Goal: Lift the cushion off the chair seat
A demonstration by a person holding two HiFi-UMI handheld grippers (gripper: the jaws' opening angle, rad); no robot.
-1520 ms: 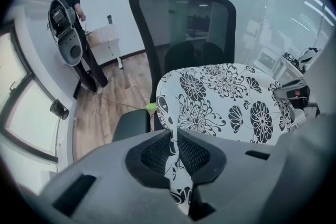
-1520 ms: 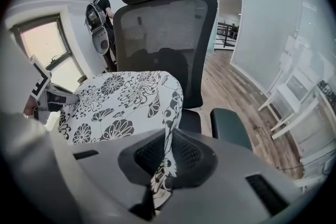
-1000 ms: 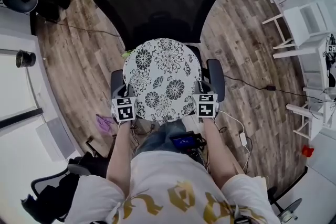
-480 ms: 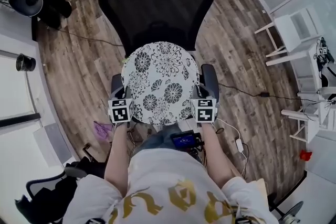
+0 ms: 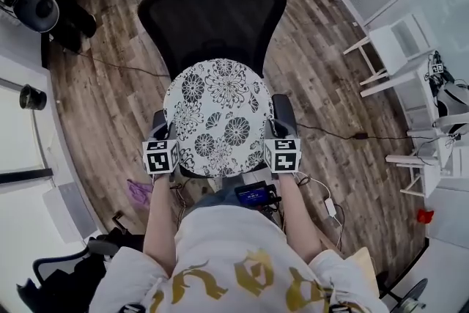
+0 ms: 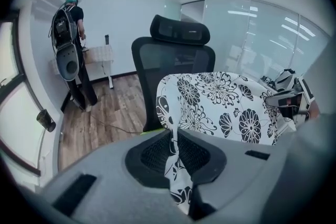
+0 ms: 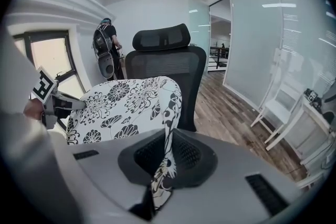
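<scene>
A round white cushion [image 5: 216, 116] with black flowers hangs in the air above the black office chair [image 5: 214, 7], held level between both grippers. My left gripper [image 5: 171, 152] is shut on the cushion's near-left edge; in the left gripper view the cushion [image 6: 220, 105] shows its fabric pinched between the jaws of my left gripper [image 6: 175, 152]. My right gripper [image 5: 270, 150] is shut on the near-right edge, and the right gripper view shows the cushion [image 7: 123, 107] with a fold of it clamped in my right gripper [image 7: 167, 152]. The chair seat is hidden under the cushion.
The chair's armrests [image 5: 284, 117] flank the cushion. Wood floor [image 5: 110, 91] surrounds the chair, with a black cable [image 5: 333, 134] across it. White chairs [image 5: 396, 48] stand at the right. A person with a backpack [image 6: 71, 55] stands by the far wall. Another dark chair [image 5: 33, 4] is top left.
Both grippers have risen with the cushion, which now sits higher and larger above the seat. The grip on both edges is unchanged.
</scene>
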